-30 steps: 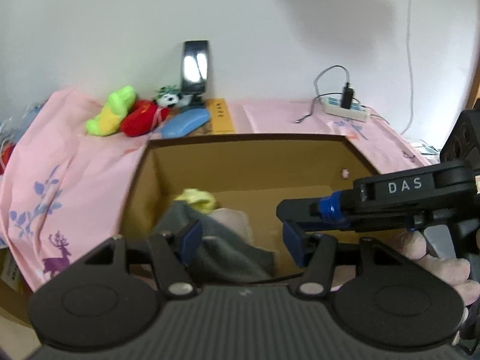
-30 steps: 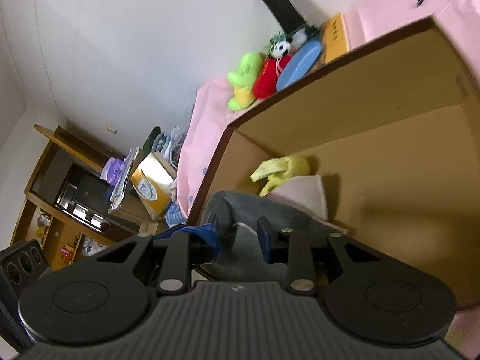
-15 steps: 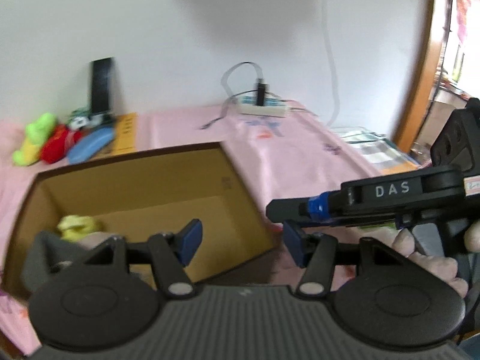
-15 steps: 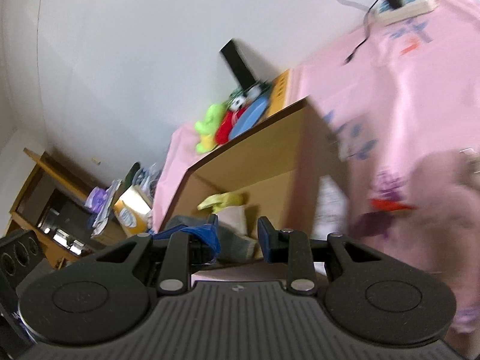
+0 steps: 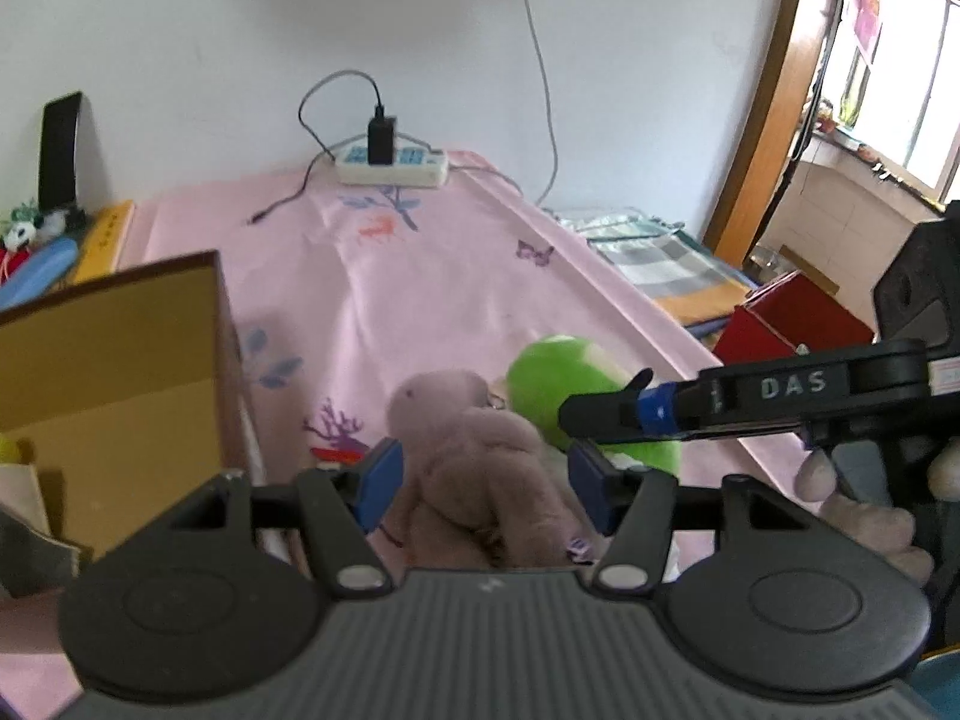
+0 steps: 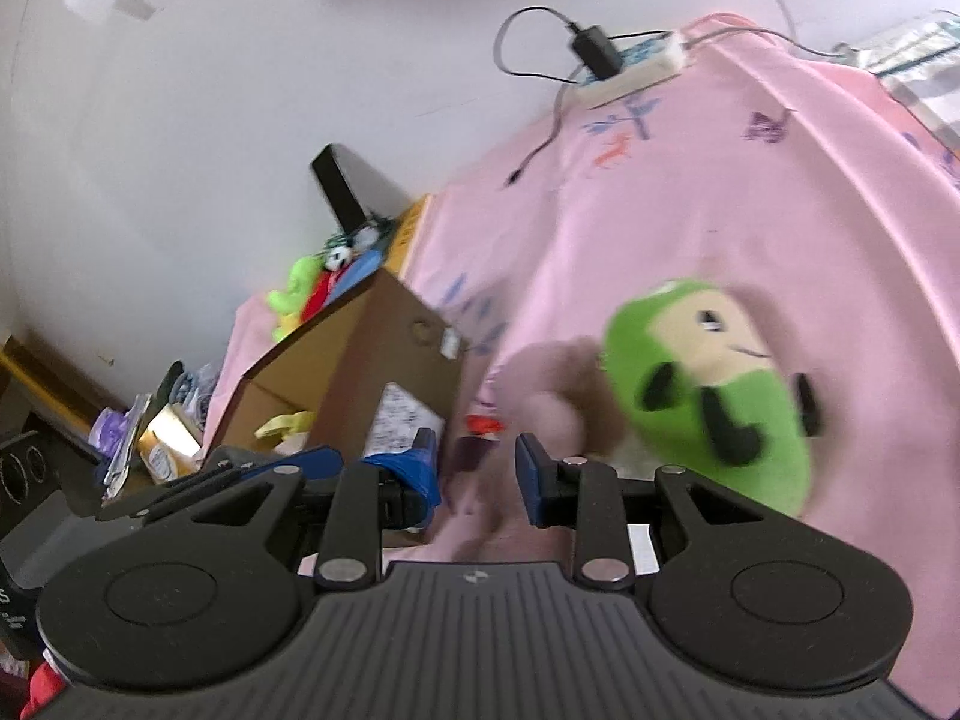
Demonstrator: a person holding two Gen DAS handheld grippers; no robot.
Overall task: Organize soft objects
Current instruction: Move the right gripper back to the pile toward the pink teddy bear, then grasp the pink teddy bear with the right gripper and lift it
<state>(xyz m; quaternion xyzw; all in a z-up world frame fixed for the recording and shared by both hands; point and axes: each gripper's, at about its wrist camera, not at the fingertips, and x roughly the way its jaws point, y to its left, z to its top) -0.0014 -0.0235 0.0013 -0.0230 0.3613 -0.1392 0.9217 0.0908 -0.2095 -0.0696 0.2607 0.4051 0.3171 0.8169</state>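
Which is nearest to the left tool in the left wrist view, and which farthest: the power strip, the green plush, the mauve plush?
1. mauve plush, between the open fingers of the left tool.
2. green plush, just behind it, to the right.
3. power strip, far back by the wall.

Daylight fills both views, bright and even. In the left view it comes from the window [image 5: 906,90] at the upper right, which is blown out to white glare. A soft grey shadow lies on the wall [image 5: 360,30] at the top. The box [image 5: 114,354] interior is dimmer than the pink cloth [image 5: 432,276] around it. Fisheye bending curves the door frame [image 5: 762,102] and darkens the corners. The right view is motion-blurred: the green toy [image 6: 714,384] and the mauve toy [image 6: 552,402] smear, while the black tongs [image 6: 474,468] stay sharp.
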